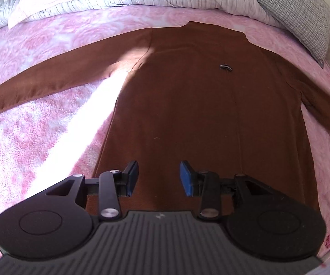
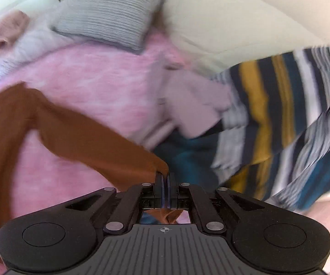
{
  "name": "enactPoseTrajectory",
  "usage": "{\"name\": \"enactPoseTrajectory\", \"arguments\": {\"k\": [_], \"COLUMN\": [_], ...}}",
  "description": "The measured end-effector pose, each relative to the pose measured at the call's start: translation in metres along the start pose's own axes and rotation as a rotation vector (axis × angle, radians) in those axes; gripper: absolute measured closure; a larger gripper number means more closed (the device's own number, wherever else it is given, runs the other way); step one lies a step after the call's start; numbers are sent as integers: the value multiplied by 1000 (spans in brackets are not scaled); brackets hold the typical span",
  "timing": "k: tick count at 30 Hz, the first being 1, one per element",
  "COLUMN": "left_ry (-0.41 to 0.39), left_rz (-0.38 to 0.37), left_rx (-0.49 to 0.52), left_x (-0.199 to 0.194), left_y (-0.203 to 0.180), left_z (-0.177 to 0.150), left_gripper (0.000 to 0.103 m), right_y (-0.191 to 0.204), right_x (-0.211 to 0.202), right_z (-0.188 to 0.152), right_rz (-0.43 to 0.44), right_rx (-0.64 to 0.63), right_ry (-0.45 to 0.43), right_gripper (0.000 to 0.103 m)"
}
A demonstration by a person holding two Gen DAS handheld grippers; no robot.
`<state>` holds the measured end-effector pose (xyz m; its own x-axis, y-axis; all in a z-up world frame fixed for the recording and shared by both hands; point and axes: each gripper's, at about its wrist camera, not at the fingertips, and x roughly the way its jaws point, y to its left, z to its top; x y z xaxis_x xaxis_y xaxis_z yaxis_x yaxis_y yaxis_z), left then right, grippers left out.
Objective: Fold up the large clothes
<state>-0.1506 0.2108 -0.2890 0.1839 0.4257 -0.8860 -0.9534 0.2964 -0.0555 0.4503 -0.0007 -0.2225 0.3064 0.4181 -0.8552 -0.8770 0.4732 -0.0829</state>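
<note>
A large brown long-sleeved garment (image 1: 199,105) lies flat on a pink bed cover (image 1: 27,137), sleeves spread to both sides, a small dark label (image 1: 225,67) near its collar. My left gripper (image 1: 159,177) hovers open over the garment's lower part, nothing between its blue pads (image 1: 186,178). In the right wrist view, my right gripper (image 2: 165,176) is shut on the end of the brown sleeve (image 2: 91,146), which stretches away to the left toward the garment's body (image 2: 2,123). A bit of brown cloth shows behind the jaws. This view is blurred.
Striped bedding (image 1: 123,0) and a grey checked pillow (image 1: 302,20) lie at the head of the bed. In the right wrist view, a pile of clothes, pale lilac (image 2: 194,105) and a blue-yellow-white striped piece (image 2: 279,119), lies right of the sleeve. A bright sun patch (image 1: 80,123) crosses the cover.
</note>
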Motion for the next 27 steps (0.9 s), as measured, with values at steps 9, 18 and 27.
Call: {"name": "enactPoseTrajectory", "arguments": {"k": [9, 18, 27], "left_ry": [30, 75, 120], "left_rz": [36, 70, 18], "left_rx": [43, 37, -100], "left_x": [5, -2, -16], "left_y": [-5, 23, 83], "left_z": [-11, -22, -43], "left_gripper": [68, 59, 49], "right_y": [-6, -14, 66], "right_x": [66, 77, 15], "right_z": [18, 8, -105], "right_rz": [-206, -433, 318], "right_rx": [-201, -87, 316], "right_ry": [43, 28, 92], "right_gripper": [103, 50, 50]}}
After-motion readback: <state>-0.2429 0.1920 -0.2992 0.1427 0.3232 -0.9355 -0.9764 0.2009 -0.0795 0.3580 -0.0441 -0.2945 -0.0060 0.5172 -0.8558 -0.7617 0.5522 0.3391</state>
